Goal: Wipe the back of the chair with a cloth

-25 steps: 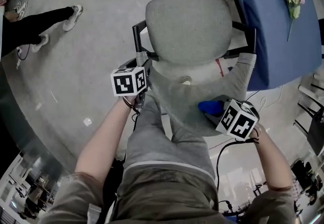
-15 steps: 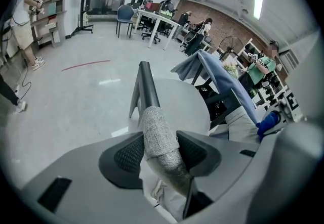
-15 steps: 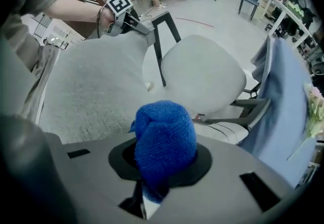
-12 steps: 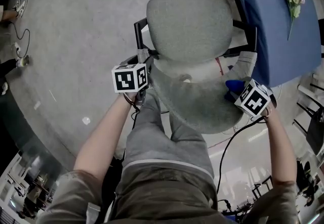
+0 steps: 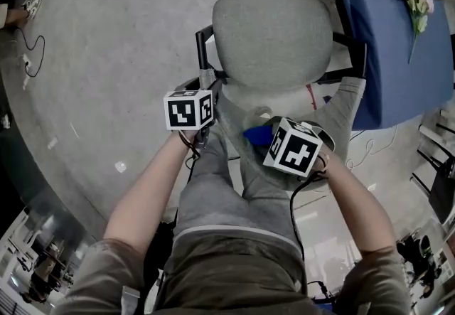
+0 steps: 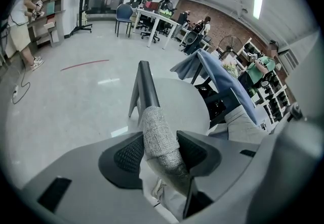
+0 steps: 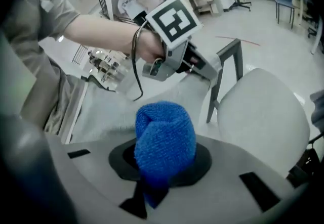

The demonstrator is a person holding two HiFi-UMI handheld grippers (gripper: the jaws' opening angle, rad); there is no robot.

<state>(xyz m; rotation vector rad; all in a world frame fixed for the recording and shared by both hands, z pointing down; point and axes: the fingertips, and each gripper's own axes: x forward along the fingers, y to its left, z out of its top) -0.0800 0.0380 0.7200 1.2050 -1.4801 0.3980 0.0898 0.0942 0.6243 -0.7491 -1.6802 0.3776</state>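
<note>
Your right gripper (image 5: 269,139) grasps a wad of blue cloth (image 5: 257,135) in the head view, held at the upper part of the chair back (image 5: 340,111), near its middle. Whether the cloth presses on the fabric, I cannot tell from here. Your left gripper (image 5: 208,87) is at the back's left edge, just behind the seat (image 5: 274,36).

From the left gripper view, the left gripper (image 6: 160,151) is clamped on the fabric-covered edge of the chair back (image 6: 156,124), one pad on either side. That grip looks to be what steadies the chair.

From the right gripper view, the right gripper (image 7: 163,168) has its jaws clenched on the cloth (image 7: 166,134), which bulges out in front of them as a tight ball. The other gripper (image 7: 178,52) is close ahead, with the seat (image 7: 266,112) to the right.

Risks, as I judge them: a balled cloth wipes only a narrow strip, so you may miss patches. Rough fabric could drag it out of the jaws. Sweep further toward the left edge and the two grippers could knock together. Loosen the left grip and the chair may swing away.
</note>
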